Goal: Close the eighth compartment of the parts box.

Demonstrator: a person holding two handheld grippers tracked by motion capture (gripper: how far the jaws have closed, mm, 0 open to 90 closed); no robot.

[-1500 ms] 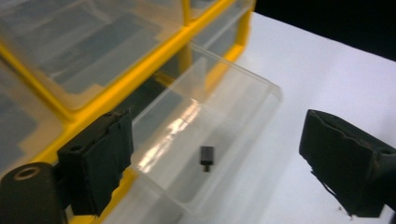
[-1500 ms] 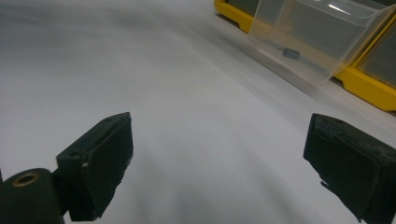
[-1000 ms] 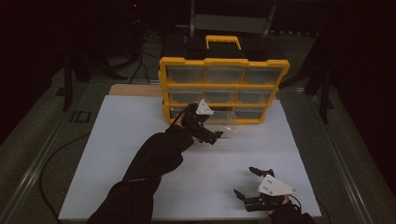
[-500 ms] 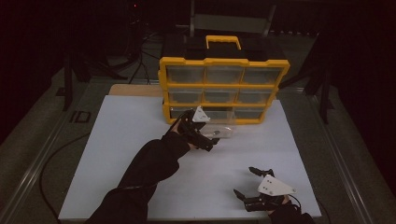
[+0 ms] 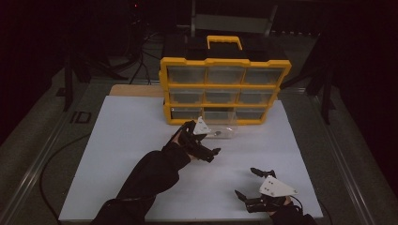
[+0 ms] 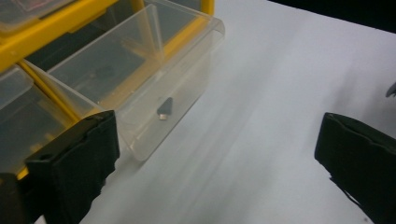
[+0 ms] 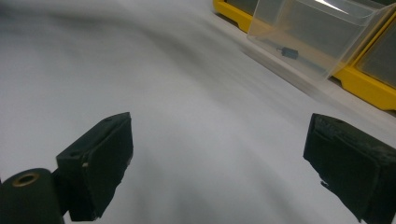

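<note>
A yellow organizer [image 5: 225, 89] with clear drawers stands at the back of the white table. Its bottom middle drawer [image 5: 220, 130] is pulled out over the table. In the left gripper view that drawer [image 6: 154, 70] holds a small dark piece [image 6: 164, 107]. My left gripper [image 5: 204, 139] hovers just in front of the drawer, open and empty, its jaws [image 6: 215, 158] set wide apart. My right gripper [image 5: 246, 183] rests near the front right of the table, open with nothing in it. The right gripper view [image 7: 219, 163] looks across bare table to the drawer [image 7: 317, 32] and the piece [image 7: 289, 52].
The white table top [image 5: 131, 154] spreads left and in front of the organizer. A black carrying case with a yellow handle [image 5: 224, 42] sits on top of the organizer. Dark floor and stands surround the table.
My left gripper has drawn back from the organizer toward the person, a little away from the pulled-out drawer. The right gripper has not moved.
</note>
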